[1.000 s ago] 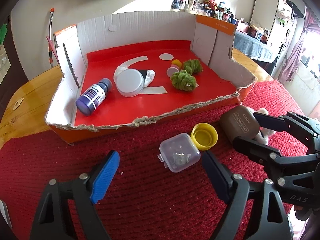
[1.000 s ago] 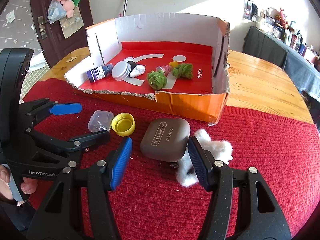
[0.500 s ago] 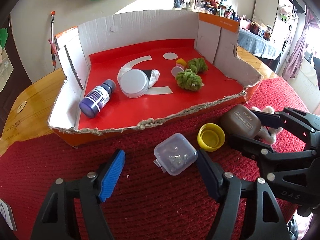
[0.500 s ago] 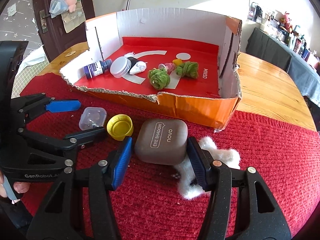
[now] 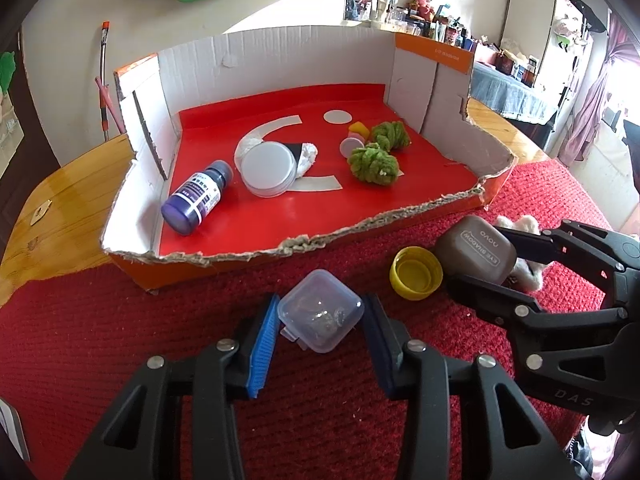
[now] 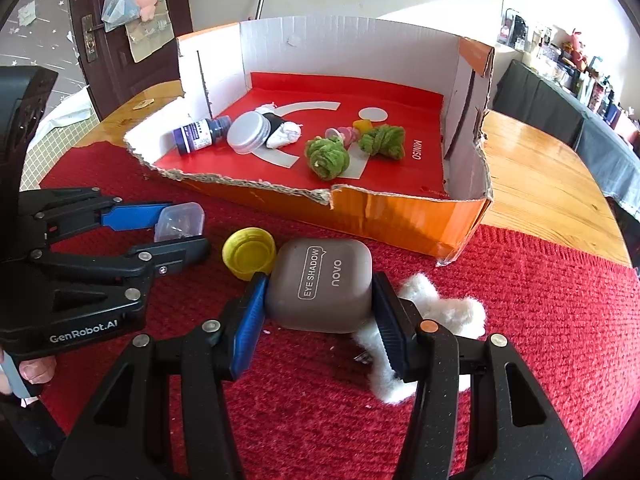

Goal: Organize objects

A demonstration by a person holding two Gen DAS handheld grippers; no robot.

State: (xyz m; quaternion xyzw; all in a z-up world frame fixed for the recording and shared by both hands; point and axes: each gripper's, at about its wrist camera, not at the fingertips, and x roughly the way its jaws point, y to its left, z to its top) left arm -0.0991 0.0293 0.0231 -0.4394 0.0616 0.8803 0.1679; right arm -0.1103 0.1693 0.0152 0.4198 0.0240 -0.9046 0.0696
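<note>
Left wrist view shows the biggest thing first: the torn orange cardboard box with the red floor [image 5: 304, 208], sitting on the red woven cloth [image 5: 120, 340] that covers the wooden counter [image 5: 60, 184]. Inside the box lie a dark blue bottle [image 5: 196, 198], a flat silver round tin [image 5: 269, 169] and two green yarn bundles [image 5: 374, 162], so those look already sorted.

What has changed in the last second is the closing of both tools. The left hand-held gripper [image 5: 318, 344] was spread wide around the small clear plastic box with rounded corners [image 5: 321, 310]; now its blue pads [image 5: 264, 346] press against that box on both sides, clamped on it. The right hand-held gripper [image 6: 320, 320] has likewise narrowed onto the brown rounded eye-shadow case [image 6: 322, 284], which it now pinches from left and right. Both items rest on the cloth in front of the box, not yet lifted. I judge this as two grasps just completed, with the lift and carry into the box as the likely next step.

Both tools reach forward low over the cloth, fingers roughly level, the left one angled toward the box's near torn wall. A yellow bottle cap [image 6: 250, 252] lies between the two held items, touching the case, and a white fluffy tuft [image 6: 436, 312] sits under the right tool's right finger.
</note>
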